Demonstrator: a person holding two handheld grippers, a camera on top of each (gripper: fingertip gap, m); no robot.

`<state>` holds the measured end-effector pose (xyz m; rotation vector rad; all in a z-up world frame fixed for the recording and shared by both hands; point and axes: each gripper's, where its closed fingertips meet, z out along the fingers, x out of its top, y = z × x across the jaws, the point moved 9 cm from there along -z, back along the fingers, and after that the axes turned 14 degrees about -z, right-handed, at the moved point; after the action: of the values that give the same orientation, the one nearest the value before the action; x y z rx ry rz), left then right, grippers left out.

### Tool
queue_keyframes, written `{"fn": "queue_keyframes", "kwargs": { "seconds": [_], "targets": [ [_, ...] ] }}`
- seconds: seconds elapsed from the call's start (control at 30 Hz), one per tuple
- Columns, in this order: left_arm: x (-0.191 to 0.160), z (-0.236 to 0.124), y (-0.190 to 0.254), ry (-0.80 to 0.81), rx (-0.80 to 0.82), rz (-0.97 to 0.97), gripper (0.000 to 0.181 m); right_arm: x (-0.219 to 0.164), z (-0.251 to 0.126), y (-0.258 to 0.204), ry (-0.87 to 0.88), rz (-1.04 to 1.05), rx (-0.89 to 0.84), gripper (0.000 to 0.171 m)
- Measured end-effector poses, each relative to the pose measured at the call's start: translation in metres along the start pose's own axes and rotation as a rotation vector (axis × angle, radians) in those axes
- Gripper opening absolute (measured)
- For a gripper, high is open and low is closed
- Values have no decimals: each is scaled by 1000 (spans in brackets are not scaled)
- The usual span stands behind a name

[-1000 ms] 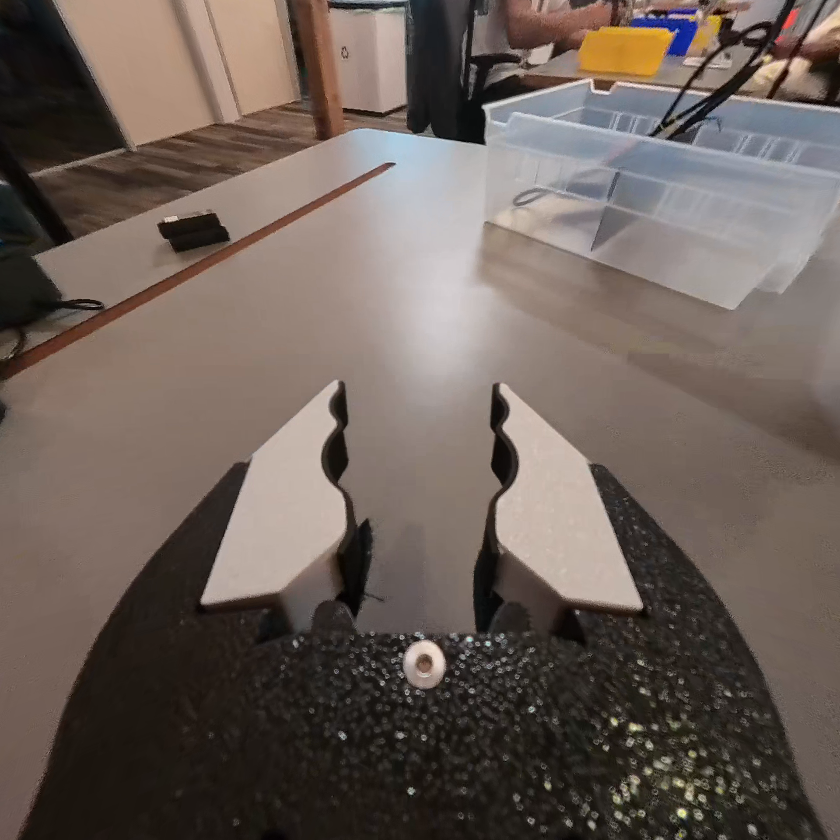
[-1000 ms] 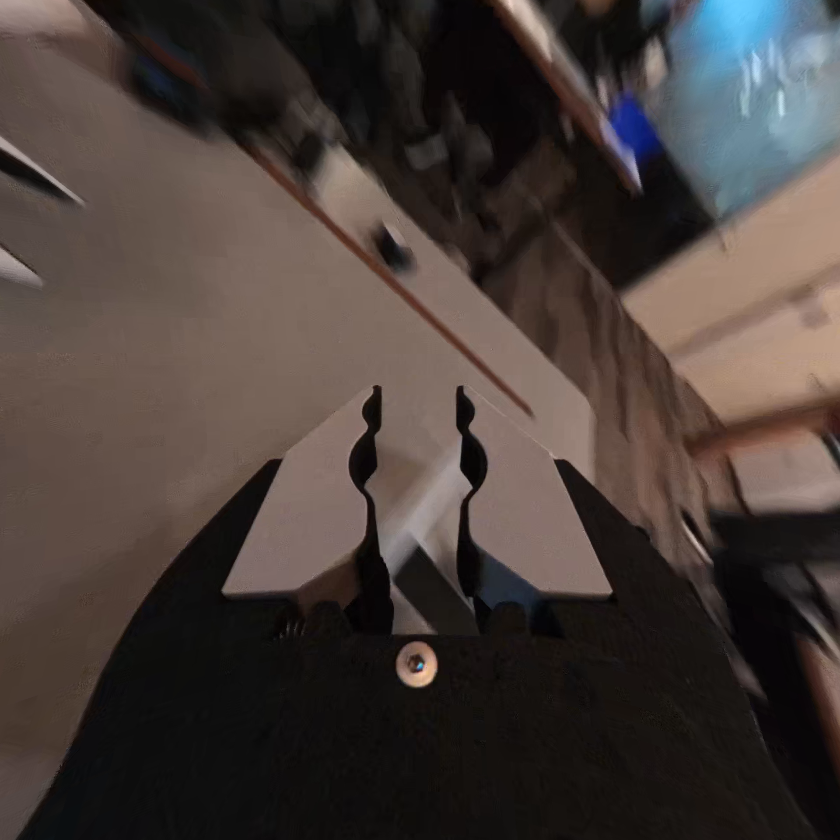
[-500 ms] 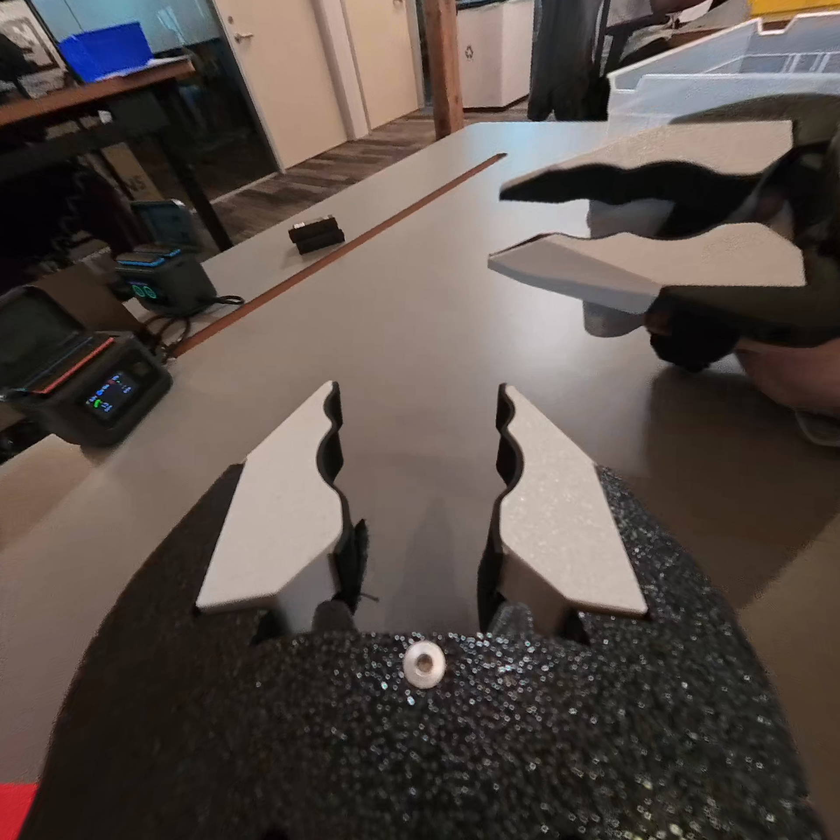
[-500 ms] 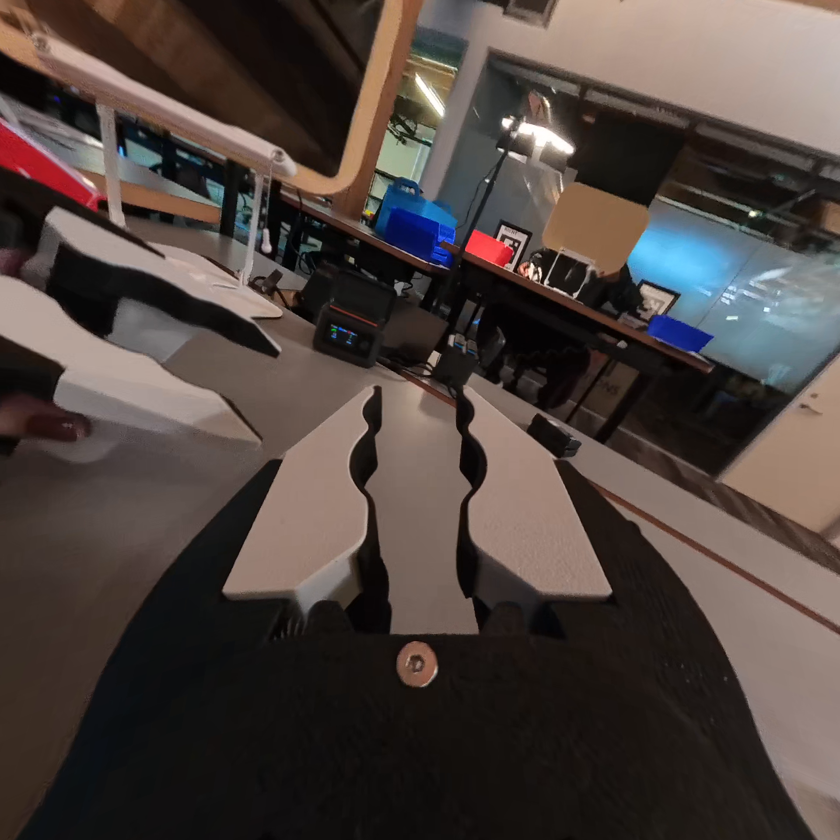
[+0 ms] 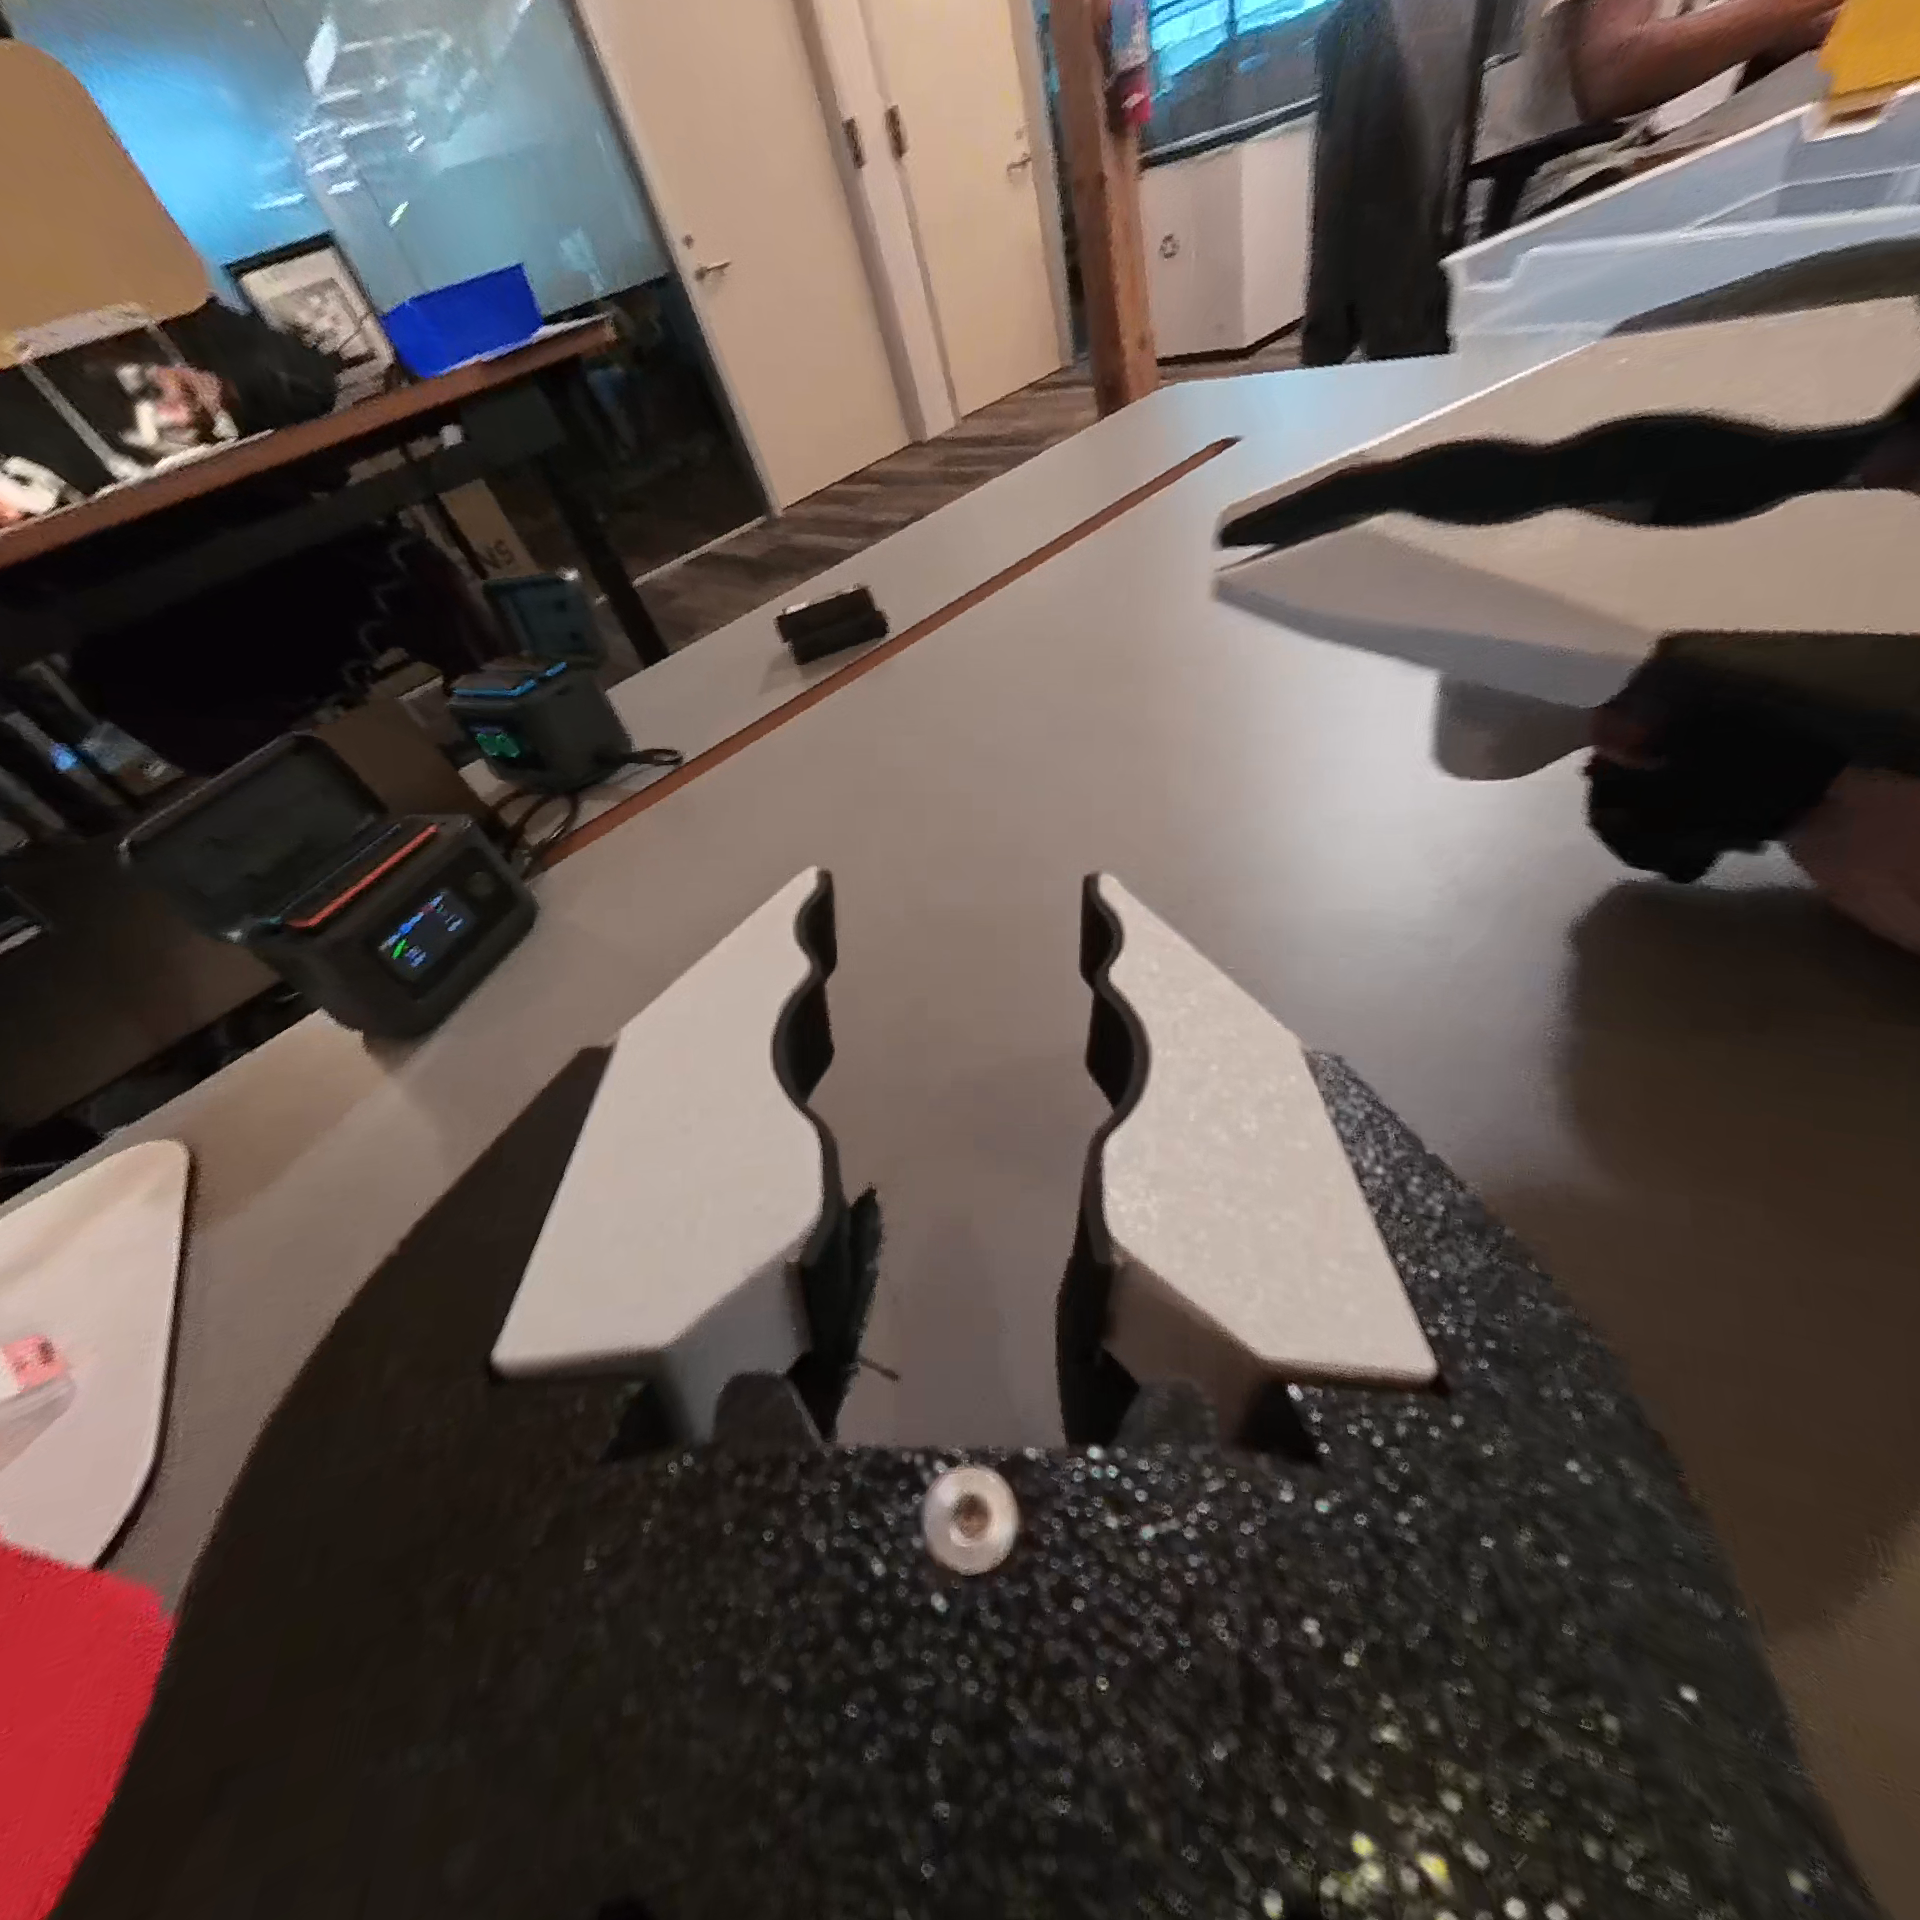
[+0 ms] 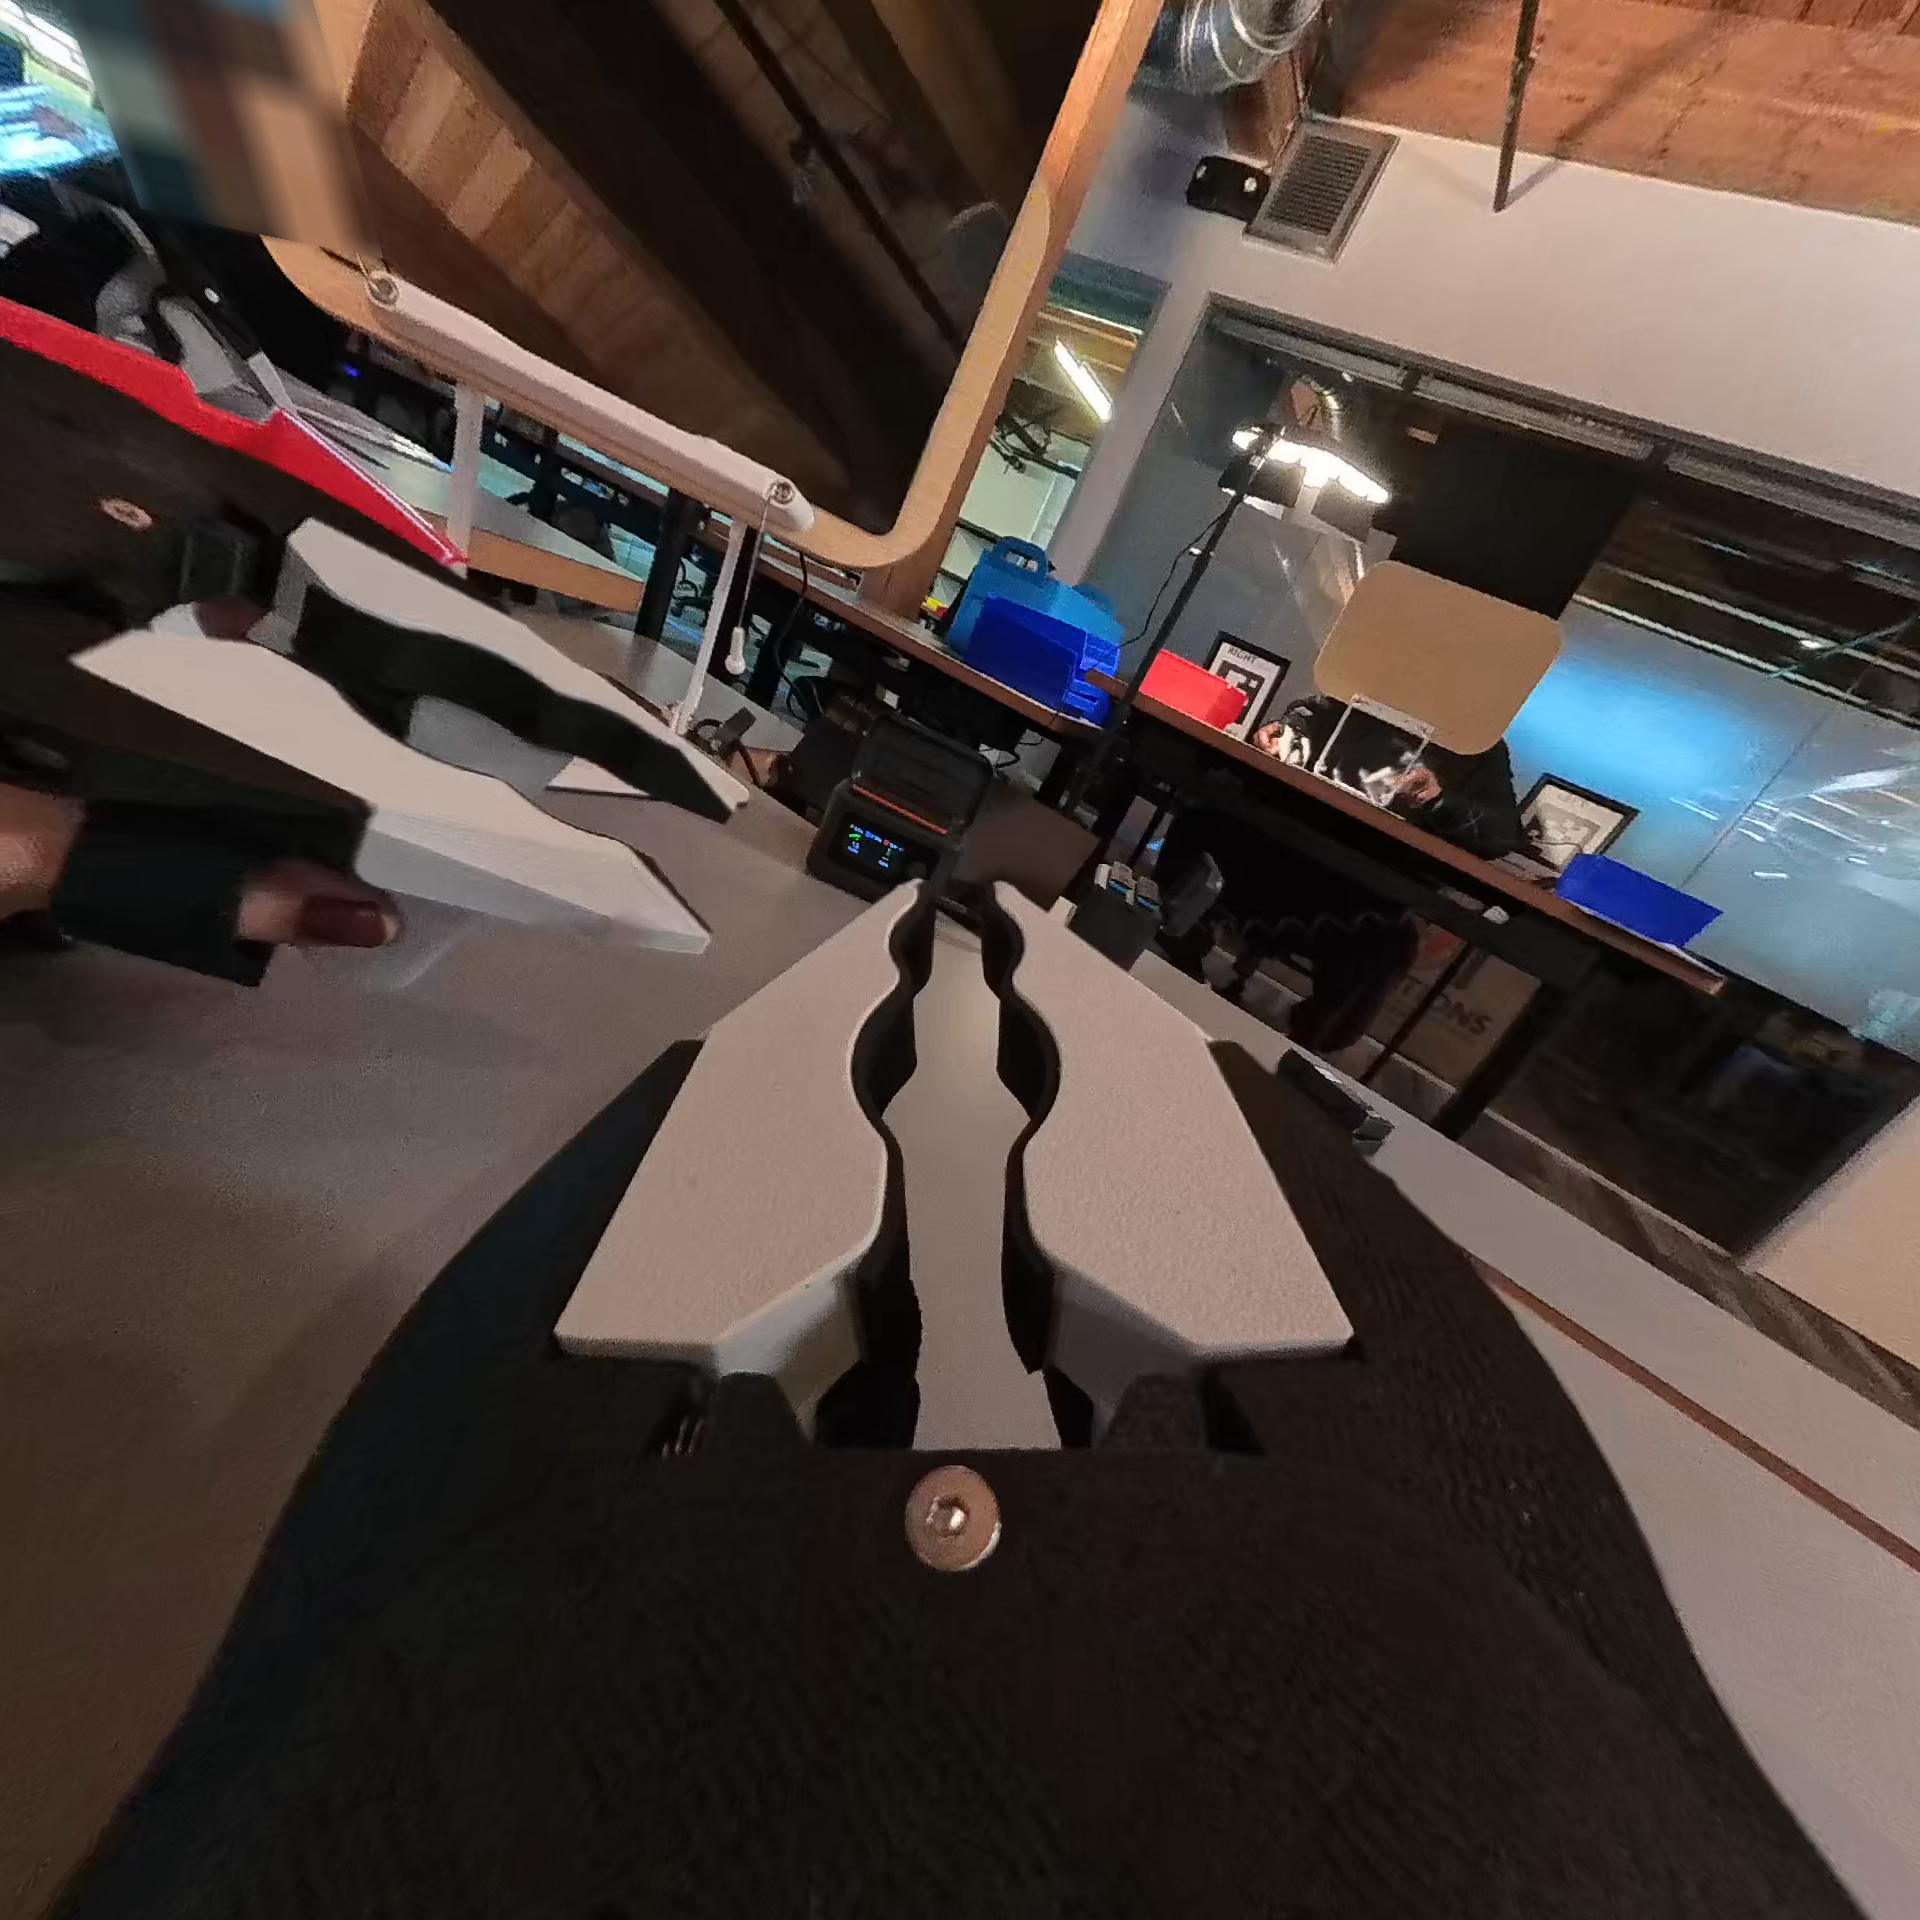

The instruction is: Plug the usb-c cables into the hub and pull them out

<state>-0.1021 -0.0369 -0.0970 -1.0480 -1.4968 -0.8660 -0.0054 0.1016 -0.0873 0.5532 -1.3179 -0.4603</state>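
No hub or usb-c cable shows in either view. My left gripper is open and empty, low over the grey table. It also shows at the left of the right wrist view, held by a gloved hand. My right gripper is empty, its fingers drawn close with only a narrow gap of table showing between them. It also shows in the left wrist view, at the upper right, pointing left across the table.
A dark power station with a lit screen and a second charger stand by the table's left edge. A small black block lies farther back. Clear plastic bins stand at the far right. A white flat base lies near left. About 8 centimeters separates my left fingertips from my right.
My right gripper's fingers have closed from a wider gap to a narrow one, on nothing. My left gripper's fingers have narrowed a little. Both views have swung toward the room's left side.
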Motion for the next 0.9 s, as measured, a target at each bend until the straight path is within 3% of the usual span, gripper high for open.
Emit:
{"fn": "queue_keyframes", "kwargs": {
  "seconds": [0.43, 0.63, 0.8, 0.9],
  "targets": [
    [-2, -2, -7, -61, 126, -9, 46, -2, 0, 1, 23, 59, 33, 5],
    [43, -44, 4, -52, 203, -155, 49, -4, 0, 4, 27, 93, 26, 5],
    [103, -97, -53, -193, 417, -311, 41, -4, 1, 5, 36, 100, 30, 5],
    [106, -119, -112, -402, 523, -507, 39, -4, 2, 5, 37, 105, 32, 5]
  ]
}}
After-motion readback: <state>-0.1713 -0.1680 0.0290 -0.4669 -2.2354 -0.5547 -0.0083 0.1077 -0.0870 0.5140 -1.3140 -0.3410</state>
